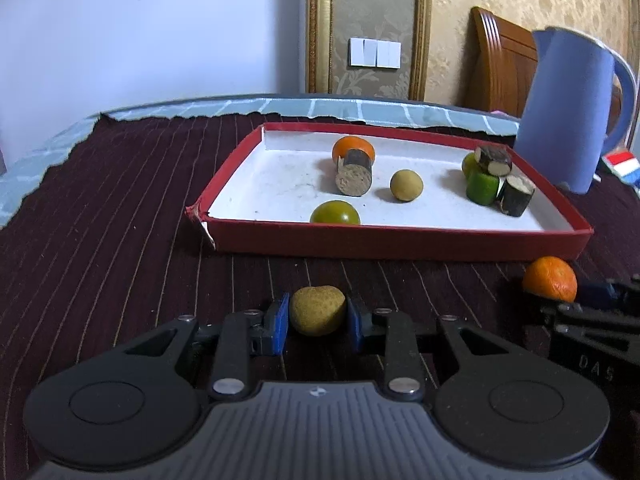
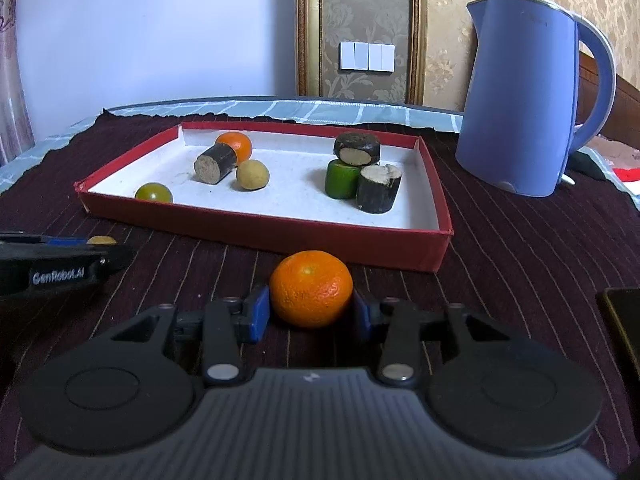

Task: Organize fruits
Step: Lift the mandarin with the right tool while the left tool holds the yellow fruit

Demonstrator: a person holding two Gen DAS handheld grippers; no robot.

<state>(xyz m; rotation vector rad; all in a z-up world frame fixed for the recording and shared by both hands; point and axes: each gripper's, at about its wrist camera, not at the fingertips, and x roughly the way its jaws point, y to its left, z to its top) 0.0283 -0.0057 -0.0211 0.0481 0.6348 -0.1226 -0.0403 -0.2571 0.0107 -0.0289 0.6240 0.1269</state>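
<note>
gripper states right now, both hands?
Left gripper: closed on the tan fruit, outside the red tray.
Right gripper: closed on the orange, also outside the tray.

both wrist views low, facing red tray.

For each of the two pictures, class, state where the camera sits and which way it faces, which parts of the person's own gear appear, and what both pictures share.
Left wrist: sits on the left gripper, facing forward and downward at the red tray; its pads clamp a tan fruit; the right gripper shows at right.
Right wrist: sits on the right gripper, facing the same tray; its pads clamp an orange; the left gripper shows at left.
Shared: tray, blue kettle, striped cloth, orange.
</note>
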